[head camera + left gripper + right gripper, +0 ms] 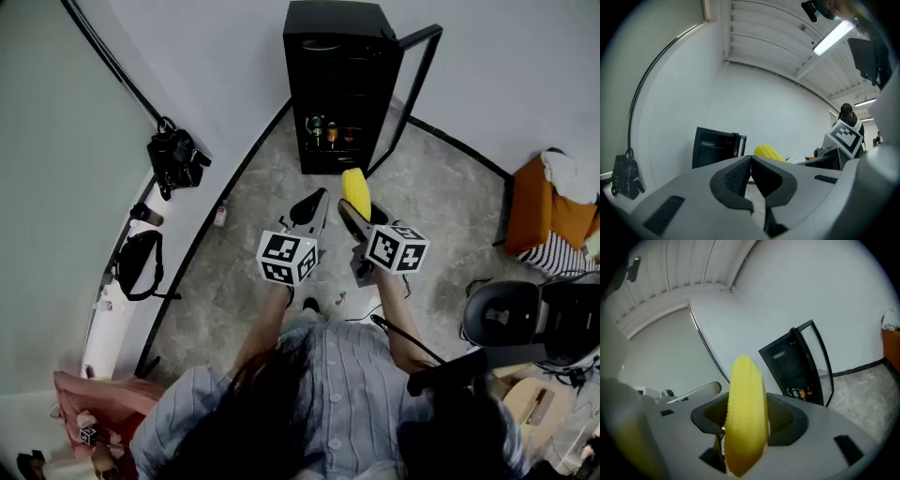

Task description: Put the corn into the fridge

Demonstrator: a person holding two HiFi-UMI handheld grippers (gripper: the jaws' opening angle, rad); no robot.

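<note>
A yellow corn cob [355, 192] [746, 413] sits between the jaws of my right gripper [356, 208] [747, 420], which is shut on it; the cob's tip sticks out past the fingertips. The black fridge [337, 86] [797, 366] [715, 146] stands ahead by the wall with its glass door [408, 89] swung open to the right. Cans stand on its lower shelf [328, 131]. My left gripper [312, 204] [751, 161] hovers just left of the right one, shut and holding nothing. The corn [769, 152] also shows in the left gripper view, to the right.
A black camera bag [176, 159] and another black bag [141, 264] hang along the left wall. An orange seat [544, 211] with cloth stands at right, and black equipment [525, 319] near my right side. The grey stone floor [253, 234] runs to the fridge.
</note>
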